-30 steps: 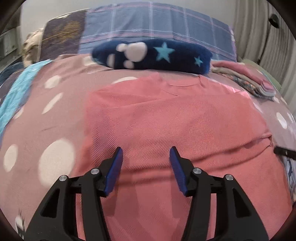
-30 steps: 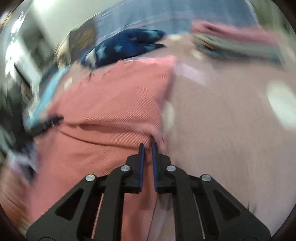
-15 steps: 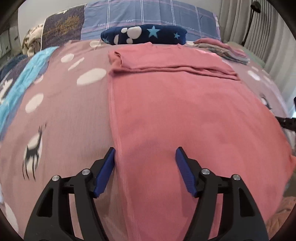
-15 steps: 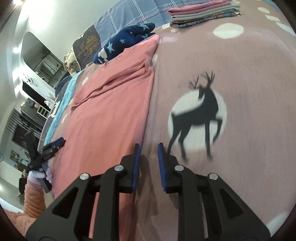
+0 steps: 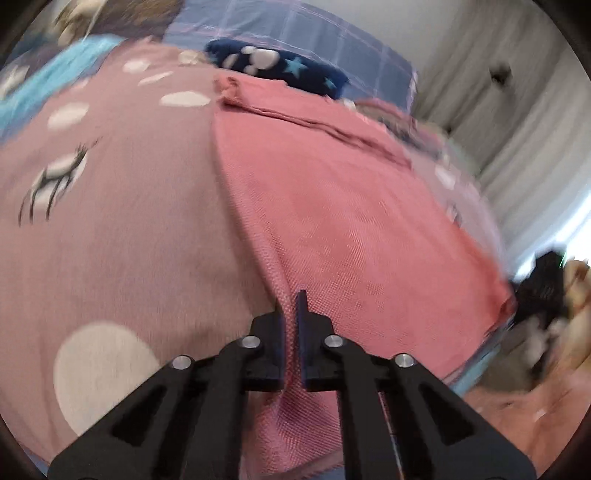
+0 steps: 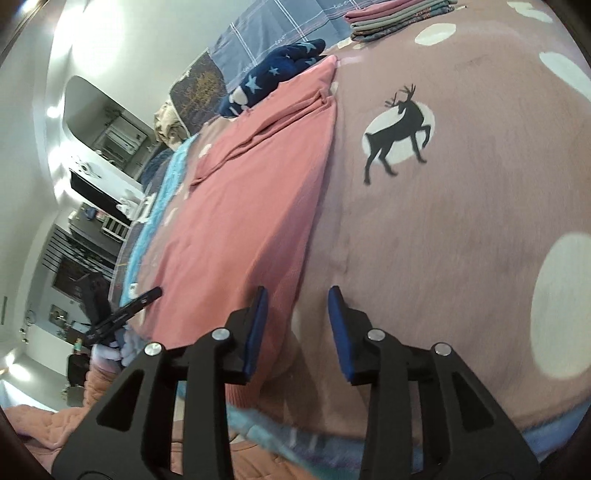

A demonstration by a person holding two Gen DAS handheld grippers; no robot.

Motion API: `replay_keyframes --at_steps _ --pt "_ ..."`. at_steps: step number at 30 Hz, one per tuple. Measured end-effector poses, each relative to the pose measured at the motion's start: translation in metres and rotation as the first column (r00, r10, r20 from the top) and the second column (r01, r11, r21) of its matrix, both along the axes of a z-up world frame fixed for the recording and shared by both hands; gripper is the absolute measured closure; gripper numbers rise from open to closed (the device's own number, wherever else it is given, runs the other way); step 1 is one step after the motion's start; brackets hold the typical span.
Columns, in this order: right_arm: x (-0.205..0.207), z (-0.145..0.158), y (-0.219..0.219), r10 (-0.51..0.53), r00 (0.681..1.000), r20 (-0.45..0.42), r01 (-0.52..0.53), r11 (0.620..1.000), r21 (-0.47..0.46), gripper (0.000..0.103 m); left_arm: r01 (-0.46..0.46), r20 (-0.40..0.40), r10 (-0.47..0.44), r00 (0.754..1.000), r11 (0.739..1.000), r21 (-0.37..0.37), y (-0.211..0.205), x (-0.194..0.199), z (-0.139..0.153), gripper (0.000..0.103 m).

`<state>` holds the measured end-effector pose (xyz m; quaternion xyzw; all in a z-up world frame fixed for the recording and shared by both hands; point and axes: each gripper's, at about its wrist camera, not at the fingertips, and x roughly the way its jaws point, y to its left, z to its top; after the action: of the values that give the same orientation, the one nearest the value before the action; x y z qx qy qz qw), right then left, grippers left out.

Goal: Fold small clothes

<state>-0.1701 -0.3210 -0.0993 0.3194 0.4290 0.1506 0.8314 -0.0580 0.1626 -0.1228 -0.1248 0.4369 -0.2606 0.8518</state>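
A pink knit garment (image 5: 343,206) lies flat on the mauve bedspread (image 5: 122,236), its far end folded over into a band. My left gripper (image 5: 290,308) is shut on the garment's left edge near its near corner. In the right wrist view the same garment (image 6: 255,192) runs up the left half. My right gripper (image 6: 297,325) is open and straddles the garment's right edge near its near corner, with nothing held. The left gripper (image 6: 125,312) shows at the far left of that view.
A navy star-and-paw pillow (image 5: 280,68) lies past the garment's far end. A stack of folded clothes (image 6: 399,16) sits at the bed's far right. The bedspread (image 6: 461,206) has white dots and a black deer print. Curtains (image 5: 517,122) hang on the right.
My left gripper has gone from open to shut on the garment's left edge. My right gripper has opened from nearly shut and now straddles the right edge.
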Motion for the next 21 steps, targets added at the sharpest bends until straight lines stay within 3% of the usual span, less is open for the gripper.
replay_keyframes --at_steps 2,4,6,10,14,18,19,20,21 --pt "-0.005 0.001 0.0 0.003 1.0 0.006 -0.003 0.999 0.035 0.067 -0.046 0.073 0.051 0.996 0.997 -0.067 0.012 -0.01 0.019 0.099" --pt "-0.012 0.004 -0.001 0.001 1.0 0.019 -0.003 0.997 0.074 0.067 -0.049 0.131 0.056 0.99 0.997 -0.054 0.017 -0.015 0.03 0.101" --pt "-0.016 0.006 -0.002 0.001 1.0 0.031 -0.004 0.995 0.098 0.066 -0.085 0.089 0.088 0.992 0.995 -0.045 0.025 -0.011 0.021 0.101" --pt "-0.024 0.009 0.0 0.01 0.999 0.044 -0.014 0.996 0.092 0.063 -0.059 0.009 0.06 0.998 0.998 -0.009 0.013 -0.018 -0.008 0.1" --pt "-0.024 -0.003 0.002 0.011 1.0 -0.004 -0.01 0.994 0.107 0.06 -0.074 0.005 0.074 0.997 0.995 -0.062 0.011 -0.023 -0.009 0.065" --pt "-0.016 -0.014 0.011 0.048 0.998 -0.051 -0.04 0.988 0.15 0.059 -0.078 0.019 0.078 0.997 0.997 0.002 0.007 -0.028 -0.009 0.064" --pt "-0.016 -0.014 0.012 0.046 0.998 -0.049 -0.039 0.989 0.14 0.061 -0.078 0.019 0.078 0.997 0.997 0.004 0.008 -0.03 -0.01 0.064" --pt "-0.016 -0.014 0.012 0.025 0.999 -0.045 -0.019 0.993 0.121 0.089 -0.079 0.016 0.079 0.997 0.997 0.003 0.008 -0.03 -0.011 0.064" --pt "-0.016 -0.013 0.01 0.004 0.999 -0.045 0.001 0.994 0.107 0.1 -0.079 0.014 0.079 0.997 0.997 0.002 0.009 -0.03 -0.012 0.065"
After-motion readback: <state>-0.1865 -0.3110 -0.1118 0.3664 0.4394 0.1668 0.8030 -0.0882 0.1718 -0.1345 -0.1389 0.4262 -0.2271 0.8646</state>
